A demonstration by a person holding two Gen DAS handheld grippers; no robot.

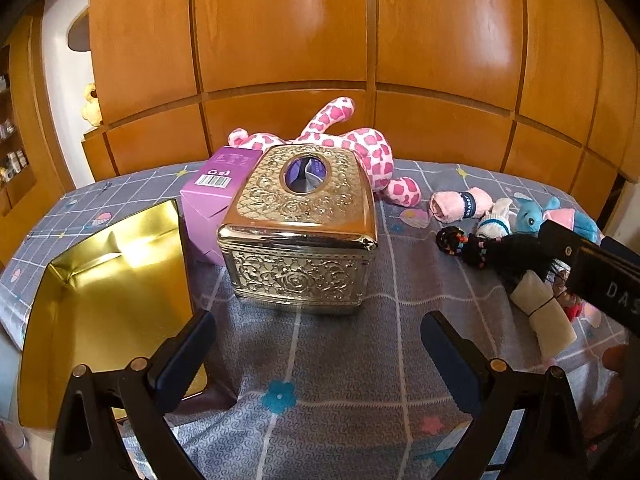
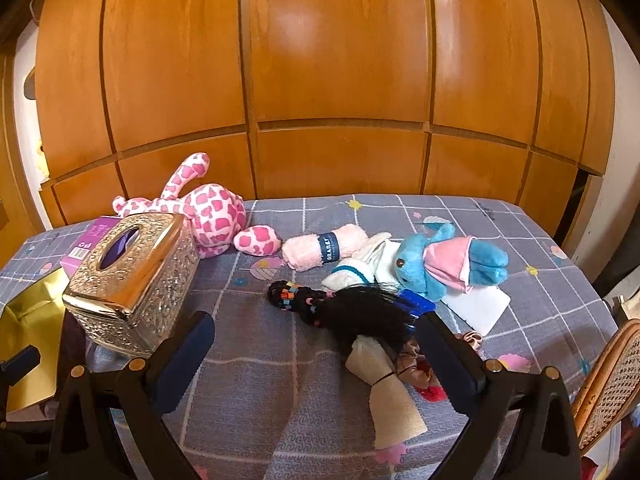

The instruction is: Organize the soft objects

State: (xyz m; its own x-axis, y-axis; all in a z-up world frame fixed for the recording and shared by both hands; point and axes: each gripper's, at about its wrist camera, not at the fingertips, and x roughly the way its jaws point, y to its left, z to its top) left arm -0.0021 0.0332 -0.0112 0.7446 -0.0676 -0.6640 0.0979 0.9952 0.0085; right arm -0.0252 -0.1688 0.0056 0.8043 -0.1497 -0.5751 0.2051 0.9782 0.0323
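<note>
Hovering low over the table (image 1: 320, 360), both the left gripper (image 1: 318, 344) and right gripper (image 2: 316, 344) gape wide, empty.

Handheld gripper hardware

Left gripper (image 1: 318, 342) and right gripper (image 2: 316, 342): black frames, dark blue finger pads (image 1: 182, 362), brass-coloured pivot pins; white "DAS" lettering on the right unit's housing.

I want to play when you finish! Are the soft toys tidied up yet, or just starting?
Just starting. Nothing looks put away: the gold tin is empty. Nothing is in hand either; the left gripper and right gripper are both open. Still lying on the table: the pink spotted plush, the pink rolled towel, the blue plush and the black-haired doll.
</note>
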